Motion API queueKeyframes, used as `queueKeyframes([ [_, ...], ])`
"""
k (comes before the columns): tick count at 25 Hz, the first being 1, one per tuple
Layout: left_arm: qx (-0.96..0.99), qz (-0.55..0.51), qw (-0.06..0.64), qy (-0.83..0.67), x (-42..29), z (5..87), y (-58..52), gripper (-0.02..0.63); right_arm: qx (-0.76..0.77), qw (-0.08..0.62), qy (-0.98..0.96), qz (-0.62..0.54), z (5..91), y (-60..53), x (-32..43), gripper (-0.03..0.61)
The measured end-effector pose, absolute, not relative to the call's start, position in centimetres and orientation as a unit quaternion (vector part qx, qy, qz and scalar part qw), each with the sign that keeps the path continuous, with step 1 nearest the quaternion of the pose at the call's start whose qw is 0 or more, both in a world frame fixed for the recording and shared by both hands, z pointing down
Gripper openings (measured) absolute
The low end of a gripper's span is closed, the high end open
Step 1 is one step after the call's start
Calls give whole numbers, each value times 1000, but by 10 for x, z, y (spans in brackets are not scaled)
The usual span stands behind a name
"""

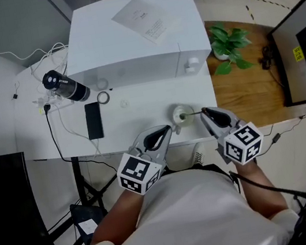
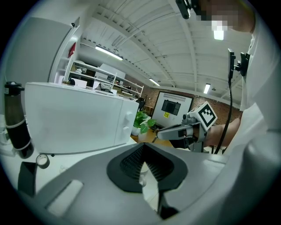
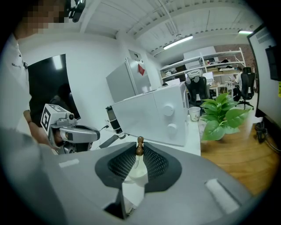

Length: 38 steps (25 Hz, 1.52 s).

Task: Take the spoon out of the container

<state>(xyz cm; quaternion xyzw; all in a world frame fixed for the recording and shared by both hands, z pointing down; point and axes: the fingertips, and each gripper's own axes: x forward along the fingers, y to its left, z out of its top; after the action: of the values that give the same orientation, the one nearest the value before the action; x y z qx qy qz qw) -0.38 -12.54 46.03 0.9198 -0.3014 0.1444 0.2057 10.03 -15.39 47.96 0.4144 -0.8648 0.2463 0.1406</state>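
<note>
Table [image 1: 140,115]: white. Box appliance [image 1: 132,34] on it: white. Phone [image 1: 93,120] and bottle [image 1: 64,86]: black. Container [image 1: 182,114]: pale, whitish. Spoon [image 3: 139,146] handle: dark brown. Left gripper [image 1: 167,128] and right gripper [image 1: 204,111]: grey bodies, black ribbed fingers [image 3: 125,165], marker cubes [image 1: 139,172] in black-and-white squares. Plant [image 1: 227,47]: green, on brown woodgrain.

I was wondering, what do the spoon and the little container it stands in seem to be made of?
Spoon: the beaded handle end between the right tool's jaws looks like wood, brown with a slight sheen; the thin shaft below is too pale to judge. Container: plain white, smooth, faintly glossy, so probably ceramic or plastic.
</note>
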Motion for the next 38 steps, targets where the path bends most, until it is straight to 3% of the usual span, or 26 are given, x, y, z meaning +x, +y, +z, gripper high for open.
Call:
queueKeyframes([
  [38, 951, 141, 161, -224, -41, 442, -104, 5, 510, 68, -833, 205, 417, -106, 75, 57],
])
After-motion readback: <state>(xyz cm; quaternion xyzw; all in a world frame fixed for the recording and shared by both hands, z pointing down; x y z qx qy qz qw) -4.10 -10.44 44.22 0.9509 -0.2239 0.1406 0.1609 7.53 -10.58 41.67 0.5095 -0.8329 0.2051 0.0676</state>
